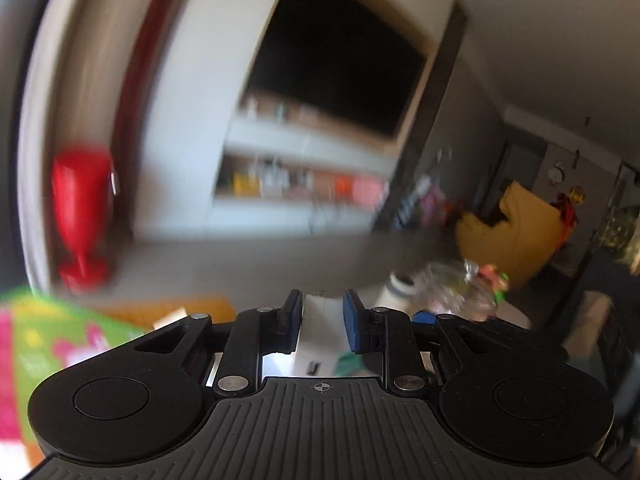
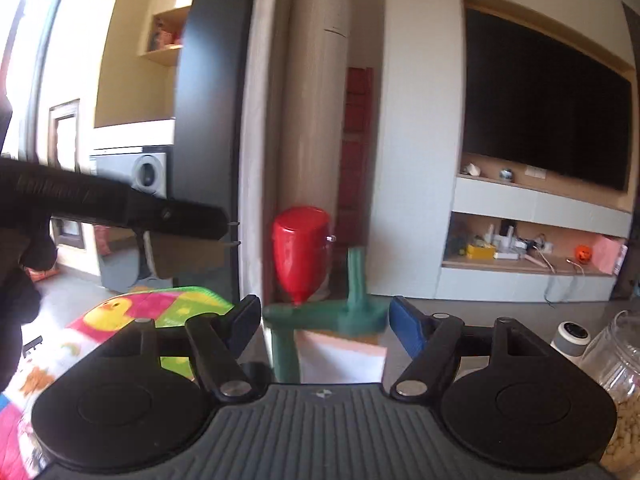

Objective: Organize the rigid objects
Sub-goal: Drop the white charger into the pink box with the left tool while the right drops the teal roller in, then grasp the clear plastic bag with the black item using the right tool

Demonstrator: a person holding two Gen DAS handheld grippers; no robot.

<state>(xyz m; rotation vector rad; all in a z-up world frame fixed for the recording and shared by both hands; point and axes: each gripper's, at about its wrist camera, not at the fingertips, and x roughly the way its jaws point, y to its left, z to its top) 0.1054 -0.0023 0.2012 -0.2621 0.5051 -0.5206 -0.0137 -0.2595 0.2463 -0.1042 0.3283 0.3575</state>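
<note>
Right gripper [image 2: 323,316] spread wide, nothing gripped, with a green rack [image 2: 320,318] between its fingers and a red cup [image 2: 301,252] hung upside down on the rack's peg. Left gripper [image 1: 322,320] is part open and empty, aimed across the room; the cup [image 1: 80,220] blurs at far left. A jar [image 2: 618,384] stands at the right.

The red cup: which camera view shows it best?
The right wrist view: the red cup is sharp there, upside down on a green rack. The left wrist view shows it only blurred, at the left edge.
</note>
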